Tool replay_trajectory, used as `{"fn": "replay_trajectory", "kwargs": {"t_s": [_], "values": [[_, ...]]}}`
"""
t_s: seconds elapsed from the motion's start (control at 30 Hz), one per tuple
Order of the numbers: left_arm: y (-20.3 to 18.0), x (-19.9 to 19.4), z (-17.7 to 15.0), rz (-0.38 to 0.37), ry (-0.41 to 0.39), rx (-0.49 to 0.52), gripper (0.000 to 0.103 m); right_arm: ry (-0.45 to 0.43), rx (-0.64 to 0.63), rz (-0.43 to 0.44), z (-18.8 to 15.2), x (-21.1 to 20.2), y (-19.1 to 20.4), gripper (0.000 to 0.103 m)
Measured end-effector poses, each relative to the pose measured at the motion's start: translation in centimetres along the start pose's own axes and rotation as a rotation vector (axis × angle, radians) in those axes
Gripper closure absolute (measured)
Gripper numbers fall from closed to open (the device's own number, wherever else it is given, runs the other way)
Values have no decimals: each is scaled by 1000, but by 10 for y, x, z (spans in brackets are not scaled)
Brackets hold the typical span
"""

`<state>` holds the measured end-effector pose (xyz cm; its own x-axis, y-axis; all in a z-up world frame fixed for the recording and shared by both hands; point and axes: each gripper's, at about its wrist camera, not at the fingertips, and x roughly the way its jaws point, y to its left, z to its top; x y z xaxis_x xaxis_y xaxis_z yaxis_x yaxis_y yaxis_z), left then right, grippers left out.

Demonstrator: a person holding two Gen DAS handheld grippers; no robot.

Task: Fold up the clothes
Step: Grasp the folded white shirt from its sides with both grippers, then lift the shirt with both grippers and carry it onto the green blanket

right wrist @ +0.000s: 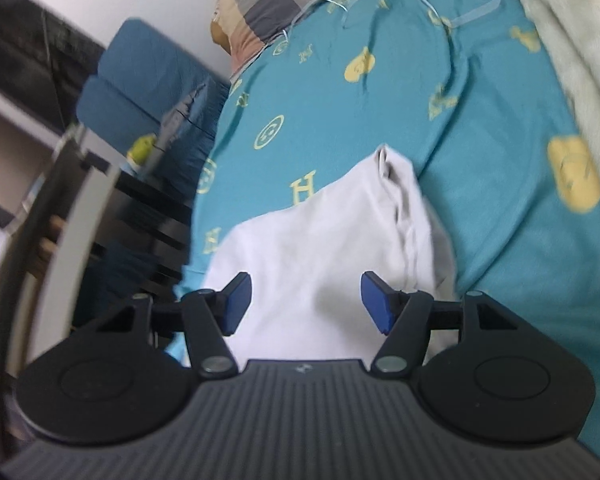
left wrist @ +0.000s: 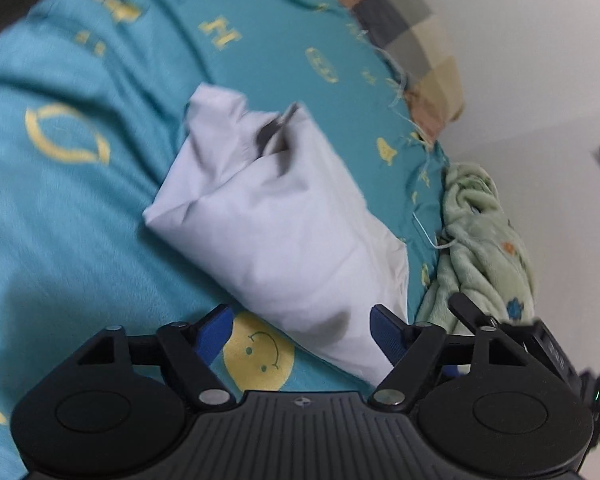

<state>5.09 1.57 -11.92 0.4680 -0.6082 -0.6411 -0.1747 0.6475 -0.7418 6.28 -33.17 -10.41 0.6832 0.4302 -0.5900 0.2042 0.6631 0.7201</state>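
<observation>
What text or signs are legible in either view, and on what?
"H": yellow letter printed on the teal patterned bedsheet.
"H": the same letter on the sheet in the left wrist view.
Round yellow emblems: inner marks blurred, unreadable.
Yellow smiley face: a sign, no words.
White folded cloth: no text.

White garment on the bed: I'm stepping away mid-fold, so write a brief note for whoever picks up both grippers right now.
Left gripper: open, holding nothing, just short of the near end of the white garment.
Right gripper: open, empty, jaws spread over the garment's near edge.
The garment lies on the teal bedsheet, already folded into a narrow, bunched bundle. A green blanket and a checked pillow sit along the wall side.
Done: first folds. Left, probably: tidy the rumpled far end and make a final fold. The frames are blurred, so check the layers first.
</observation>
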Motion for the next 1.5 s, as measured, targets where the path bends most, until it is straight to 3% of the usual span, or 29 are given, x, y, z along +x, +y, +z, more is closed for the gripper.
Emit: {"fn": "replay_trajectory", "kwargs": {"t_s": [0.07, 0.1, 0.13, 0.23, 0.43, 0.57, 0.63, 0.8, 0.87, 0.9, 1.0, 1.07, 1.13, 1.2, 1.27, 1.37, 1.43, 1.5], "values": [[10, 9, 3, -27, -2, -67, 35, 34, 84, 47, -3, 4, -7, 39], [14, 13, 4, -42, -7, -90, 46, 51, 126, 71, -4, 6, -10, 39], [12, 12, 5, -53, -19, -82, 54, 65, 168, 92, -7, 7, -13, 39], [8, 10, 7, -84, -54, -56, 65, 107, 247, 164, -15, 12, -14, 39], [0, -5, 15, -171, -101, -30, 71, 223, 413, 303, -42, 41, -10, 39], [2, -8, 17, -227, -112, -60, 73, 174, 506, 262, -47, 52, -21, 37], [4, -5, 18, -226, -101, -81, 74, 130, 576, 226, -46, 54, -35, 32], [9, 3, 21, -225, -73, -133, 73, 2, 718, 234, -46, 44, -57, 31], [11, 6, 22, -224, -61, -154, 70, -55, 773, 208, -48, 39, -67, 30], [12, 8, 22, -224, -56, -164, 62, -70, 794, 203, -47, 40, -72, 30], [15, 13, 24, -222, -39, -195, 34, -79, 781, 187, -42, 47, -75, 30], [17, 19, 23, -215, -27, -213, 31, -91, 724, 171, -39, 47, -70, 31], [22, 24, 25, -213, -20, -245, 31, -107, 654, 152, -36, 45, -62, 46], [30, 29, 26, -213, -19, -304, 31, -119, 618, 150, -34, 40, -59, 67], [36, 31, 29, -223, -27, -338, 32, -126, 592, 153, -32, 35, -55, 73], [38, 29, 31, -255, -47, -346, 44, -136, 553, 156, -31, 27, -50, 76], [31, 22, 31, -282, -61, -313, 57, -143, 527, 158, -29, 22, -47, 76], [21, 14, 29, -310, -71, -271, 60, -162, 516, 174, -28, 8, -42, 76]]}}
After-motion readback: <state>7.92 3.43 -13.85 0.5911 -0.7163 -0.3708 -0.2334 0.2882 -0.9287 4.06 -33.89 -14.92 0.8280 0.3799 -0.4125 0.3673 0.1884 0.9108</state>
